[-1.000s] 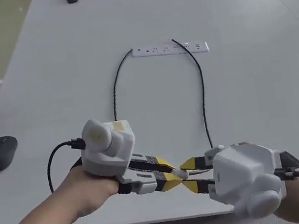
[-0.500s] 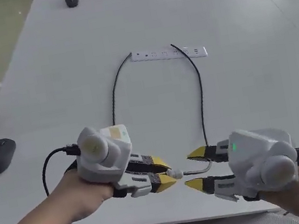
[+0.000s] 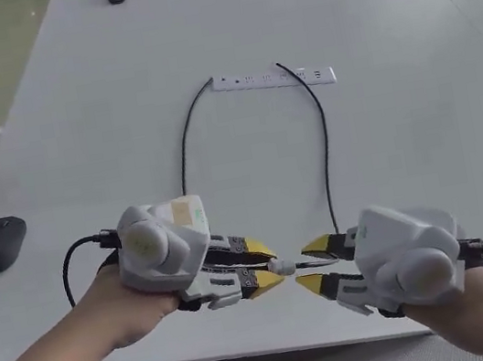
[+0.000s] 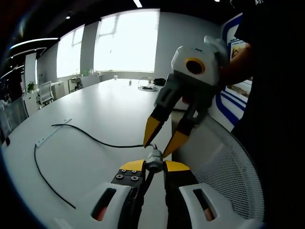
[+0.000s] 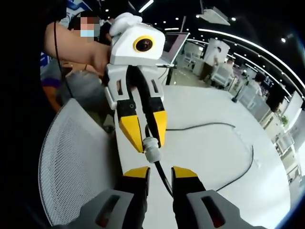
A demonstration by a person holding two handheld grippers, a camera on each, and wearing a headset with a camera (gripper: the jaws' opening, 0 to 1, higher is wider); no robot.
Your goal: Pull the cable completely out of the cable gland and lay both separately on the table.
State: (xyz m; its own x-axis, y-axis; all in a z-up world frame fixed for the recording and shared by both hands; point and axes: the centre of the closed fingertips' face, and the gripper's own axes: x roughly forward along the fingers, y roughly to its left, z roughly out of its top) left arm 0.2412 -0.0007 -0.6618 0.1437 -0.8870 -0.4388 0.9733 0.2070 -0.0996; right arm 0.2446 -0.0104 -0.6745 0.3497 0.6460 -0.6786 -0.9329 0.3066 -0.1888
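Left gripper (image 3: 270, 270) fingers clamp the cable gland (image 3: 281, 268) near the surface (image 3: 398, 117) front edge. Right gripper (image 3: 310, 266), now closer to the gland than before, straddles the cable (image 3: 326, 157), fingers parted. Open surface lies beyond the gland.

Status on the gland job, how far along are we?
Done: nothing yet. The cable is still threaded through the cable gland.
In hand: the left hand-held gripper is shut on the cable gland, and the right hand-held gripper sits open around the cable right beside it.
Left: grip the cable, pull it fully out, and lay both separately on the table.
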